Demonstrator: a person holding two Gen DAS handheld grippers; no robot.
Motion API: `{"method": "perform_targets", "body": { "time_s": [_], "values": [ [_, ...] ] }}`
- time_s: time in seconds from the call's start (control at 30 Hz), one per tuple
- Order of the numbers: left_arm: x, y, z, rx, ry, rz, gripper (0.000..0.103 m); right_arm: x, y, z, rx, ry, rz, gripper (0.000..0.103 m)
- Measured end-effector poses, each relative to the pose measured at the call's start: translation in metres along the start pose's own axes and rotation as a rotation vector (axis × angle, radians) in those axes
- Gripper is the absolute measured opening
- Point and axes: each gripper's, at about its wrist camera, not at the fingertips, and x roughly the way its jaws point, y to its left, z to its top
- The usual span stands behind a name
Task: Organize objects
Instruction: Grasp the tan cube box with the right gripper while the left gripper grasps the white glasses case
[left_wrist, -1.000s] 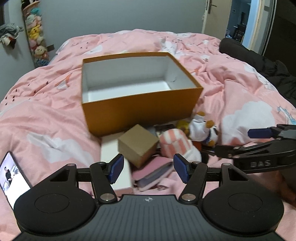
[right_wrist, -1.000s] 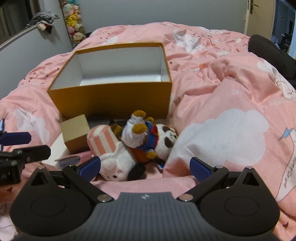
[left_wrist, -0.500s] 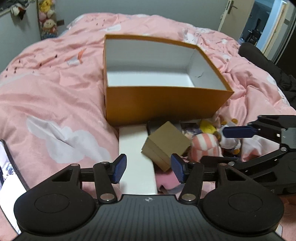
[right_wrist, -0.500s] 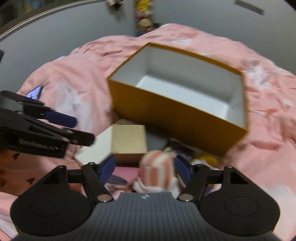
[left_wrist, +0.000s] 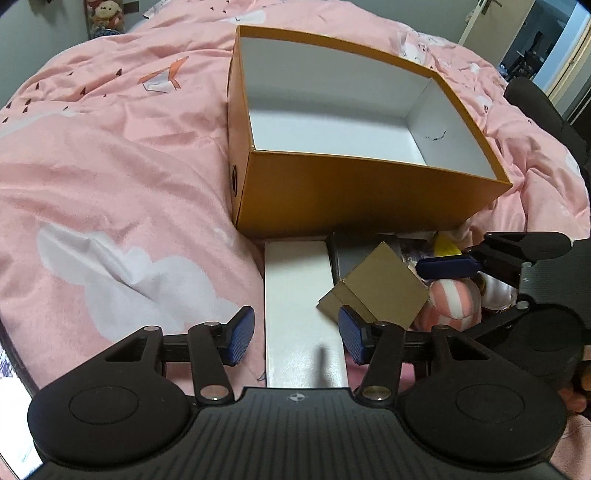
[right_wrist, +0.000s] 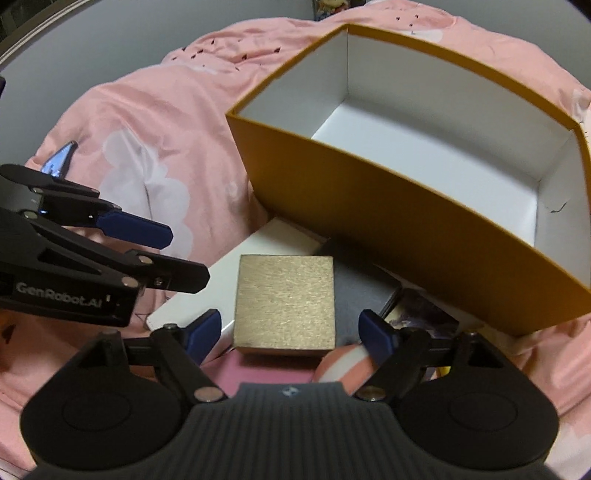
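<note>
The left gripper (left_wrist: 296, 335) has its blue-padded jaws apart, straddling the near end of a long flat white box (left_wrist: 301, 295) that runs from the claw up to the foot of the big open orange cardboard box with a white inside (left_wrist: 354, 192). Its right pad sits just beside the corner of a small brown cardboard cube (left_wrist: 376, 288), which is tilted and leans over the white box's right edge. To the left lies only rumpled pink bedding printed with white clouds (left_wrist: 110, 206).

The right gripper (right_wrist: 290, 330) also has its jaws spread, one pad either side of the brown cube (right_wrist: 284, 304) with a gap on both sides; neither pad touches it. From this view the cube's top face looks square-on, resting partly on the white box (right_wrist: 221, 280) and partly on a dark grey flat case (right_wrist: 360, 291). A pink-and-white striped plush (right_wrist: 347, 363) is pressed against the right finger, just below the cube.

The orange box (right_wrist: 373, 218) holds nothing; its near wall rises just behind the pile, leaving a narrow strip between wall and claws.

Only the left view shows the yellow plush part (left_wrist: 445, 245) behind the right gripper's finger, and the doorway (left_wrist: 554, 44) at far right. Only the right view shows the lit phone screen (right_wrist: 59, 158) on the bedding beyond the left gripper.
</note>
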Motion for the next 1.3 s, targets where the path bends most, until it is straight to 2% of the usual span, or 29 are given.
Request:
{"method": "perform_targets", "body": {
  "time_s": [0.07,0.1,0.13,0.27,0.5,0.6,0.73,0.9,1.13,1.3],
  "values": [
    [0.001,0.0,0.003,0.004,0.008,0.001,0.061,0.005,-0.004,-0.001,0.004,0.006,-0.004,0.07],
    [0.002,-0.001,0.004,0.004,0.013,0.003,0.061,0.006,-0.006,-0.001,0.005,0.007,-0.012,0.063],
    [0.003,-0.001,0.005,0.006,0.018,0.009,0.061,0.006,-0.008,-0.001,0.007,0.008,-0.033,0.062],
    [0.006,-0.004,0.009,0.023,0.033,0.027,0.062,-0.008,-0.026,-0.004,0.099,-0.018,-0.002,0.062],
    [0.031,-0.011,0.007,0.045,0.112,0.07,0.064,-0.023,-0.043,-0.009,0.222,-0.061,0.012,0.061],
    [0.032,-0.027,0.001,0.114,0.107,0.116,0.065,-0.023,-0.046,-0.011,0.258,-0.066,0.026,0.061],
    [0.04,-0.049,-0.003,0.212,0.141,0.112,0.066,-0.022,-0.043,-0.01,0.26,-0.065,0.031,0.061],
    [0.064,-0.065,-0.007,0.305,0.189,0.225,0.069,-0.025,-0.052,-0.014,0.3,-0.071,0.071,0.061],
    [0.093,-0.072,-0.003,0.347,0.243,0.334,0.07,-0.025,-0.061,-0.019,0.343,-0.076,0.102,0.062],
    [0.099,-0.064,0.0,0.331,0.256,0.336,0.068,-0.024,-0.062,-0.02,0.358,-0.081,0.114,0.062]
  ]
}}
